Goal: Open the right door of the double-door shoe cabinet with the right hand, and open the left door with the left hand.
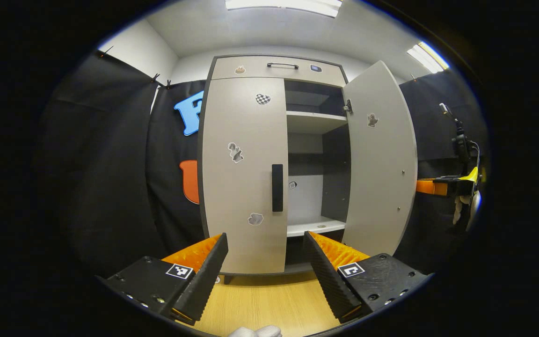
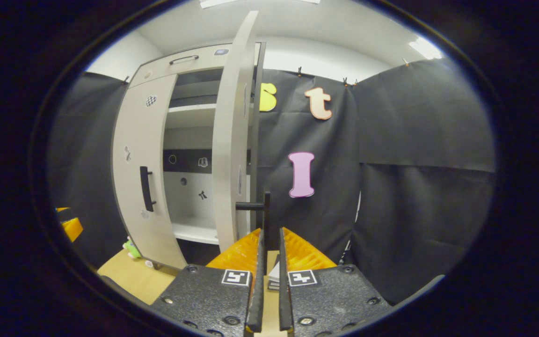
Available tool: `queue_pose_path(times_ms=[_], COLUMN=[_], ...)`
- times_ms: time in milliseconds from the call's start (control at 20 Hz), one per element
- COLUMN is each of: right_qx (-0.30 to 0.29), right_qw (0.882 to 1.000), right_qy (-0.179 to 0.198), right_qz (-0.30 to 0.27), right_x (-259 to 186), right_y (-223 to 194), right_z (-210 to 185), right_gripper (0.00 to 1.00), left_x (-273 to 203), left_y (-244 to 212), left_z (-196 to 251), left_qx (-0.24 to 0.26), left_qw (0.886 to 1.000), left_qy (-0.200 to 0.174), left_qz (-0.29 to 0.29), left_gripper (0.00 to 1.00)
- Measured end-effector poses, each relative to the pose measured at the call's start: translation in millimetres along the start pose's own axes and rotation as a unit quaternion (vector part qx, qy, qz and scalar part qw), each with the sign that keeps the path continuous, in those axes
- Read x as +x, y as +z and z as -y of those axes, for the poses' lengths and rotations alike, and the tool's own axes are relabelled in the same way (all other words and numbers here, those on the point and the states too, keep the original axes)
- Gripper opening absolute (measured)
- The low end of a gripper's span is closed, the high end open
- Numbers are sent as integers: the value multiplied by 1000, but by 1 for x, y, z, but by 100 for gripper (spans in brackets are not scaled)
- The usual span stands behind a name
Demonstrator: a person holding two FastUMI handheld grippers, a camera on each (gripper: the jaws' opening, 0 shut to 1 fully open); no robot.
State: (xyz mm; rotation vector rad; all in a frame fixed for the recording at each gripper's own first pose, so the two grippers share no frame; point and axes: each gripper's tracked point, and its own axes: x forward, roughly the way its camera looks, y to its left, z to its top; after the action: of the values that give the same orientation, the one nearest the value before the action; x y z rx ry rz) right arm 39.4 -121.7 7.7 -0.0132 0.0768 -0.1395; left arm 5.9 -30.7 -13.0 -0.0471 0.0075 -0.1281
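Left gripper view looks straight at the shoe cabinet [image 1: 269, 164], which stands on a wooden floor [image 1: 269, 304] against the black cloth wall. Its left door [image 1: 244, 173] is closed, with a dark vertical handle [image 1: 277, 187] near its inner edge and small stickers on its face. The right door [image 1: 381, 159] is swung well open, so the shelves [image 1: 315, 120] inside are exposed. The left gripper [image 1: 265, 243] is held back from the cabinet, its two fingers spread wide apart with nothing between them; the left door's handle sits above and between the fingertips, well apart from them. At the far right edge of this view the right gripper [image 1: 442, 186] shows beside the open door's outer face.

Right gripper view sees the right door [image 2: 232, 140] almost edge-on, with its handle [image 2: 265, 210] standing out from the door's face just above the fingertips. The right gripper [image 2: 269, 234] has its fingers drawn nearly together, a narrow slot left between them. The handle lines up with that slot, but I cannot tell whether both fingers press on it. The left door [image 2: 143, 164] and its handle [image 2: 146, 188] lie off to the left.
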Motion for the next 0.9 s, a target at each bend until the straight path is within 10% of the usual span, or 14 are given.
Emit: queue_pose_path(times_ms=[350,900], right_qx=[11,8], right_qw=[999,993], right_qy=[49,117], right_qz=[22,-23], right_x=[-45,-68], right_y=[6,-49], right_z=[-58,-146], right_gripper=[88,99], left_x=[-1,53], left_y=[-3,-3], left_z=[-15,-18], left_qx=[7,13], left_qw=[1000,1000], left_qy=[16,15], left_qz=[-3,3], left_gripper=[96,96])
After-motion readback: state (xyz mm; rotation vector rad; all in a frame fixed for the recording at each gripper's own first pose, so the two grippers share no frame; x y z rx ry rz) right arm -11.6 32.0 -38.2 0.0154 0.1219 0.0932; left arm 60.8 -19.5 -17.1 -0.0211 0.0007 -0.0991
